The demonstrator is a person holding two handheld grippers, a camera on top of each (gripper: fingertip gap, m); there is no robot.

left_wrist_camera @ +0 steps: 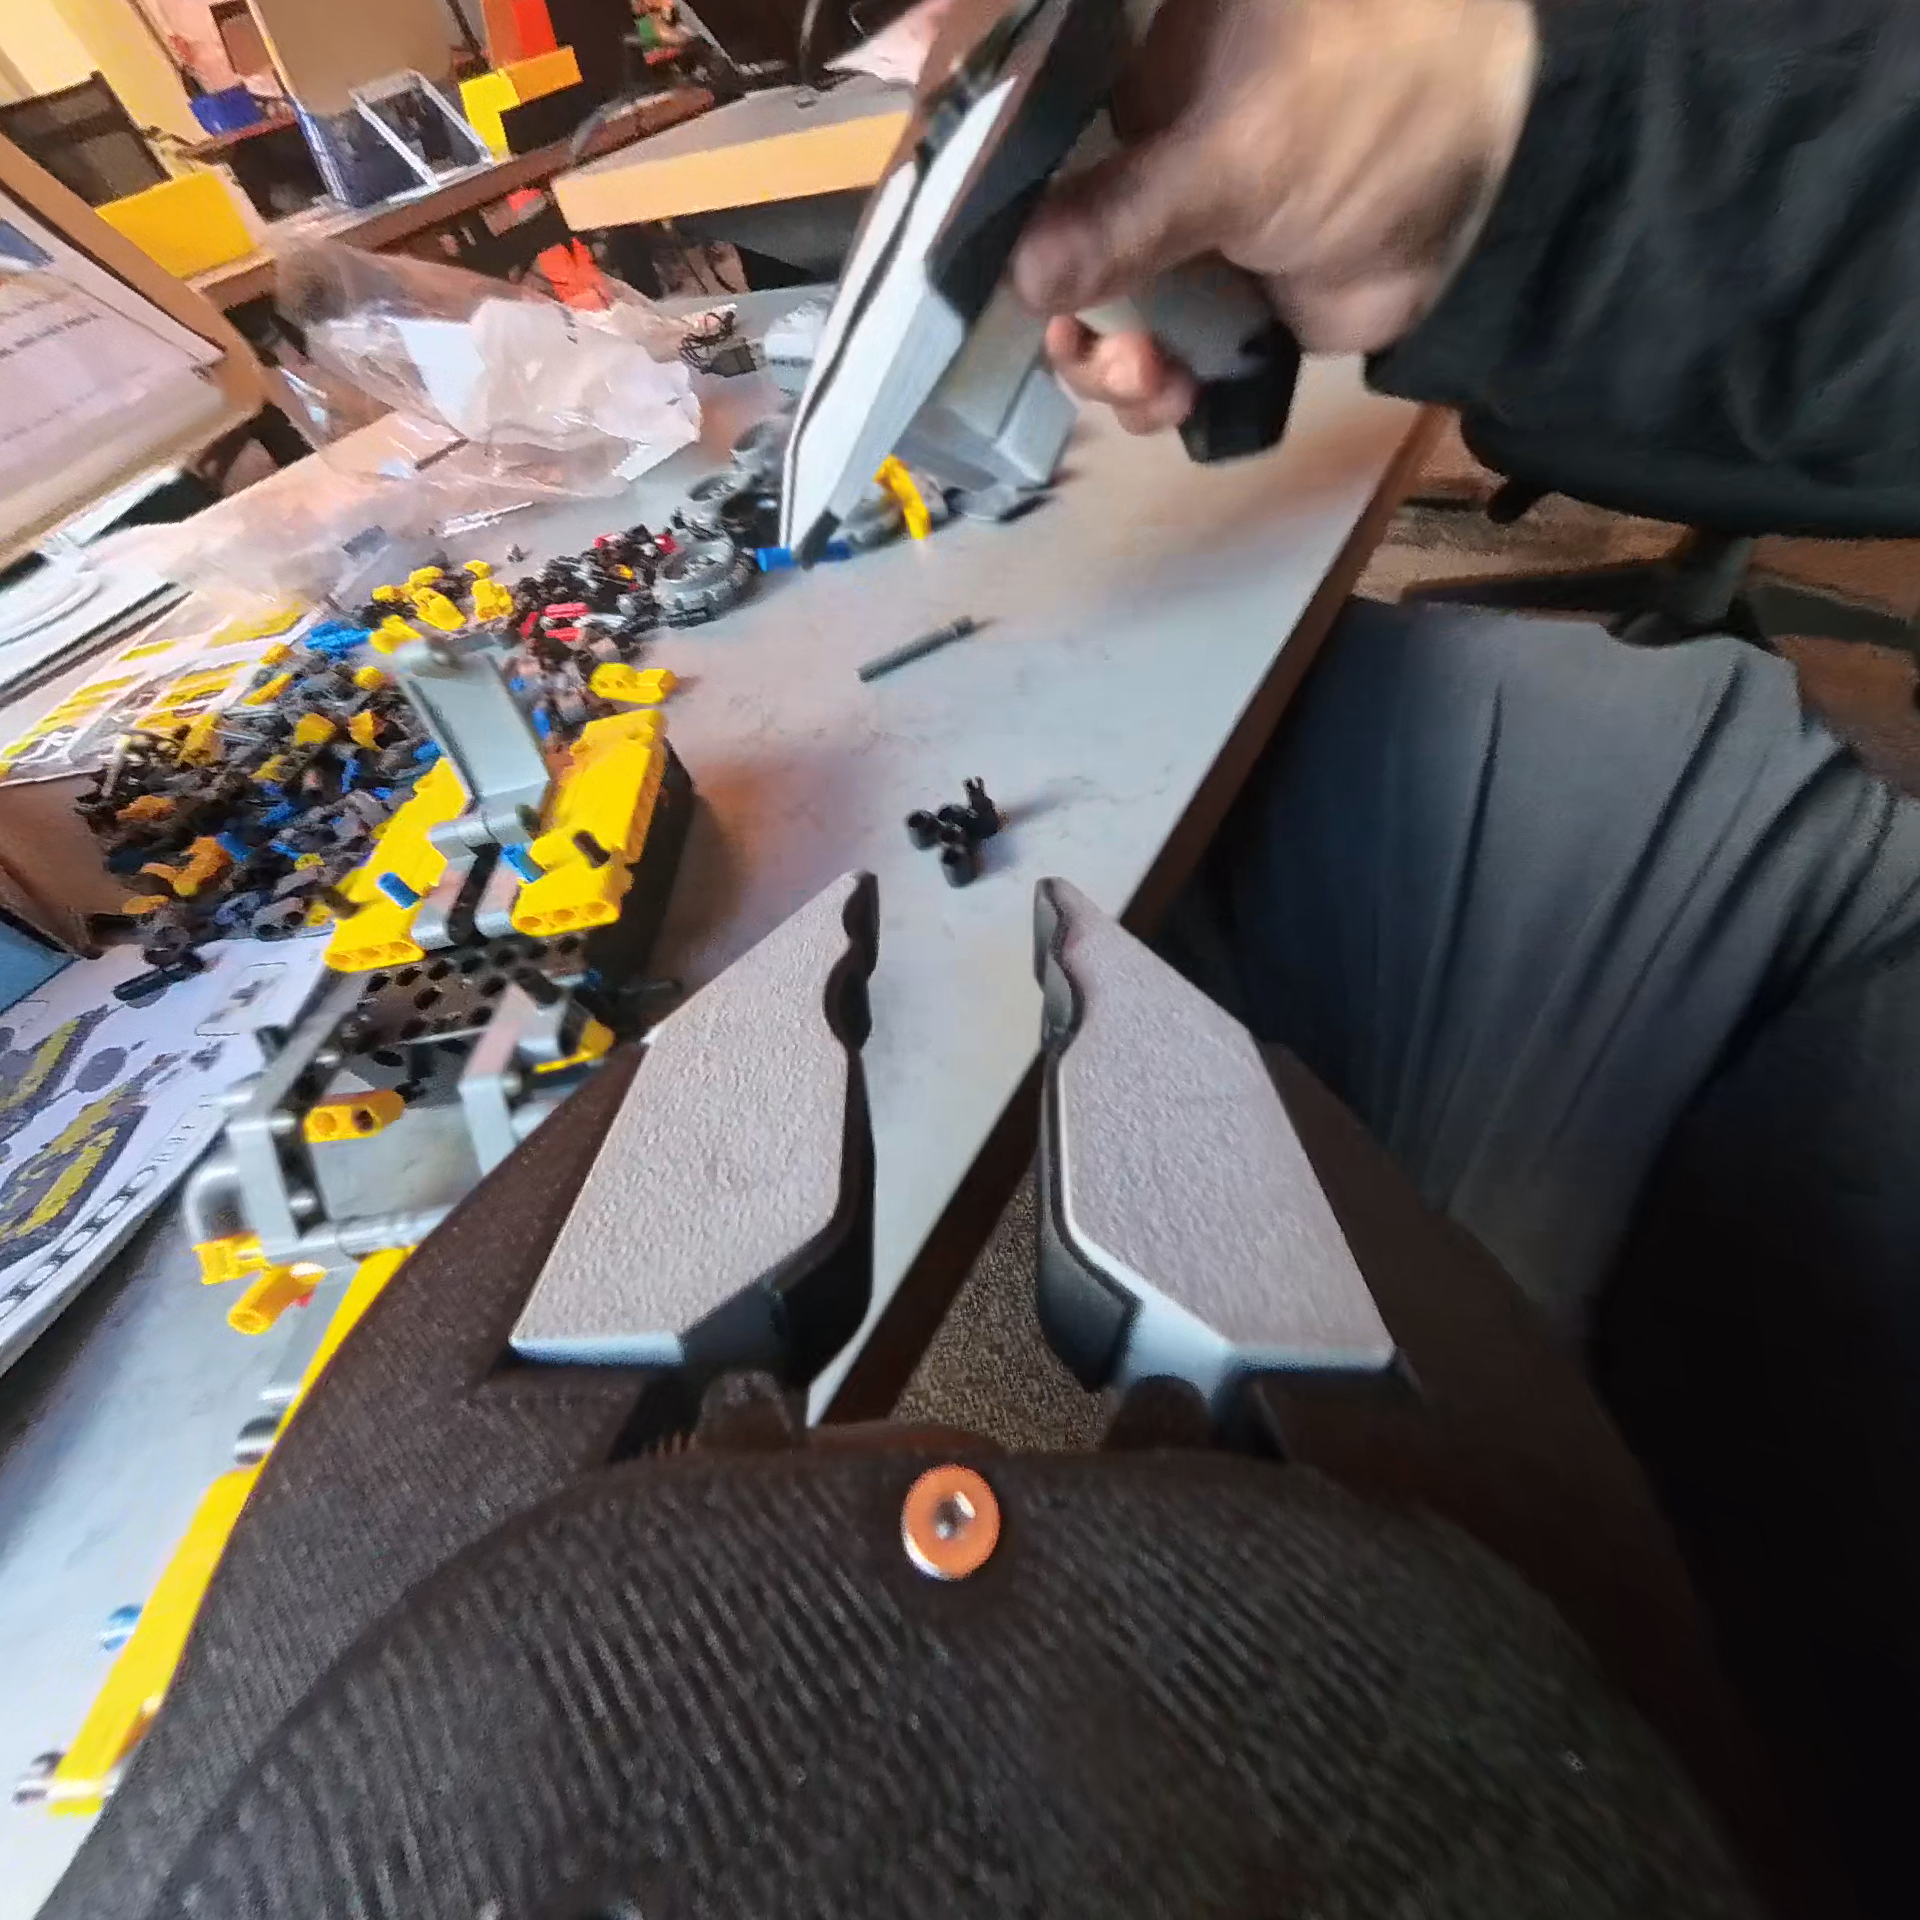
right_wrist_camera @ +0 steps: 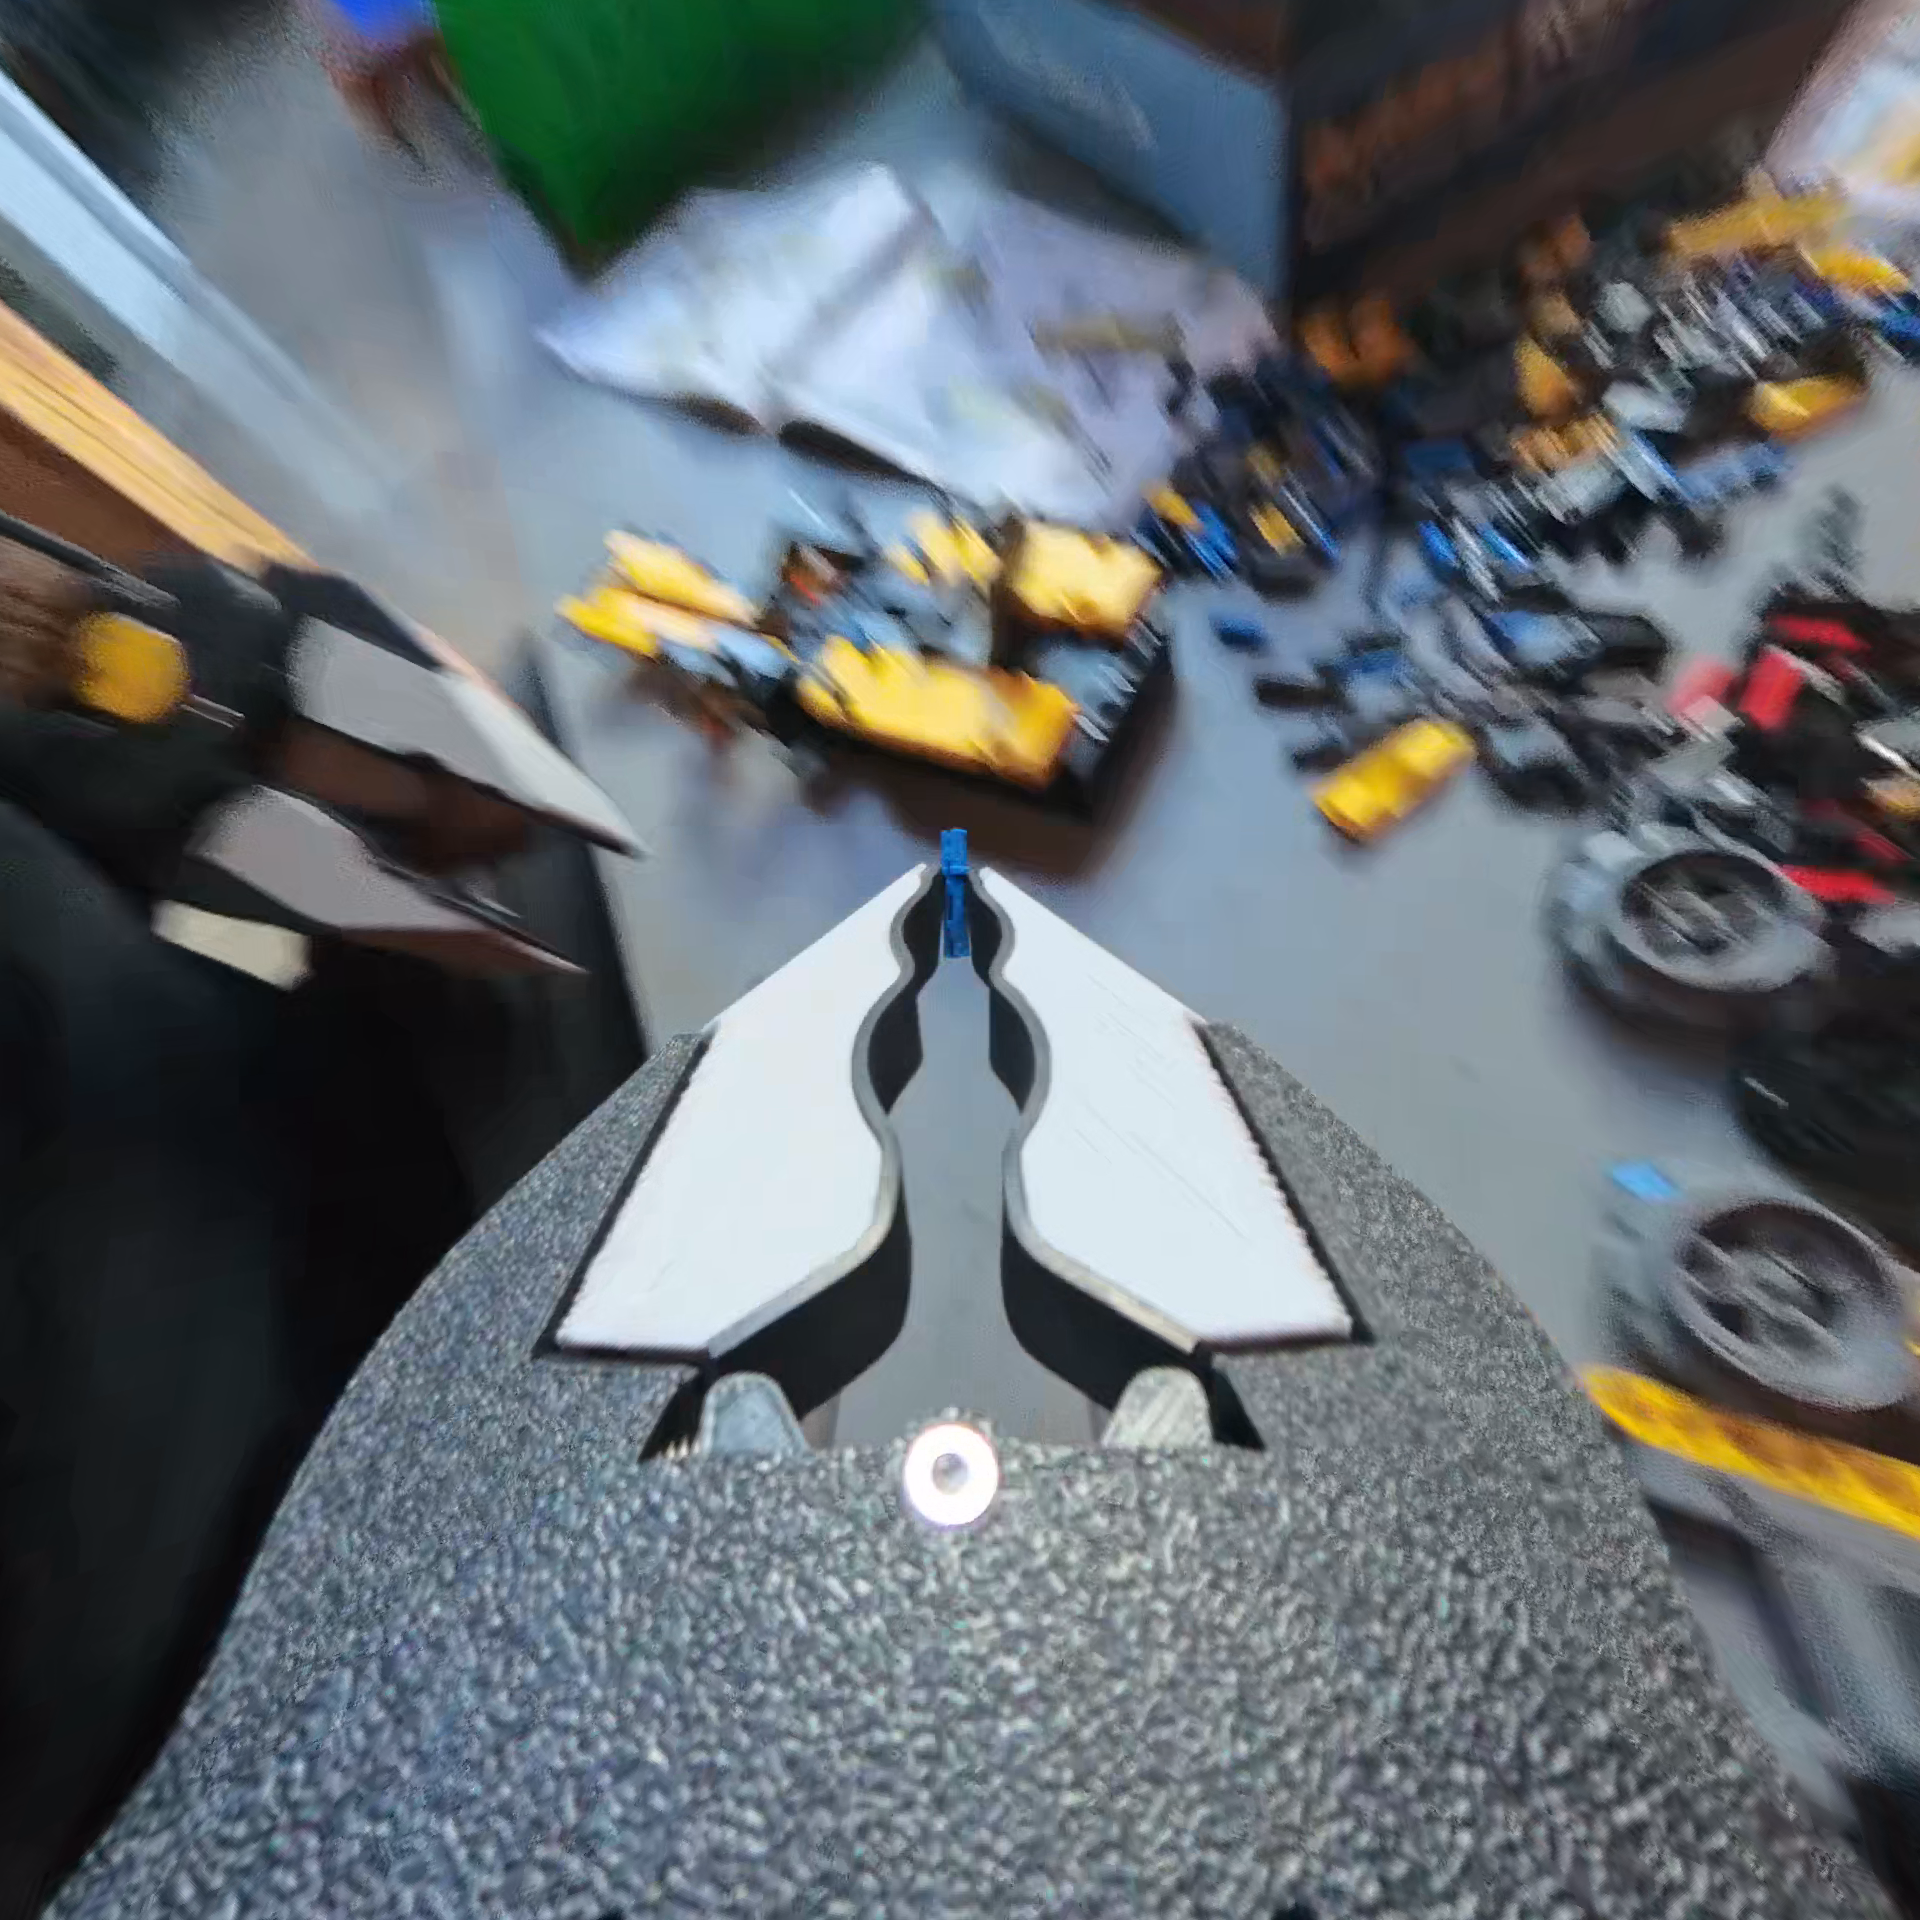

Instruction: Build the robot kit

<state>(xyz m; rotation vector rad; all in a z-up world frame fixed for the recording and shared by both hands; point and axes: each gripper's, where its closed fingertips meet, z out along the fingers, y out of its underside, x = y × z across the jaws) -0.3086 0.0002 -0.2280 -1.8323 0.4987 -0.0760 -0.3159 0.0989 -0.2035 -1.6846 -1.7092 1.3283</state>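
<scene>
Small blue plastic peg (right_wrist_camera: 953,902) is sitting pinched at the tips of the right claw (right_wrist_camera: 952,878), hovering above the grey bench (right_wrist_camera: 1351,997) near the yellow-and-black brick model (right_wrist_camera: 935,717). Left claw (left_wrist_camera: 956,896) is gaping empty just short of the black connector cluster (left_wrist_camera: 956,826).

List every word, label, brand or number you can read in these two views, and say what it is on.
White board, far left: lines of print, too blurred to read.
Instruction booklet, lower left on the table: drawings and tiny marks, too small to read.
Dark box, top right: orange lettering, smeared by motion, unreadable.
Nothing here is clear enough to quote.
</scene>
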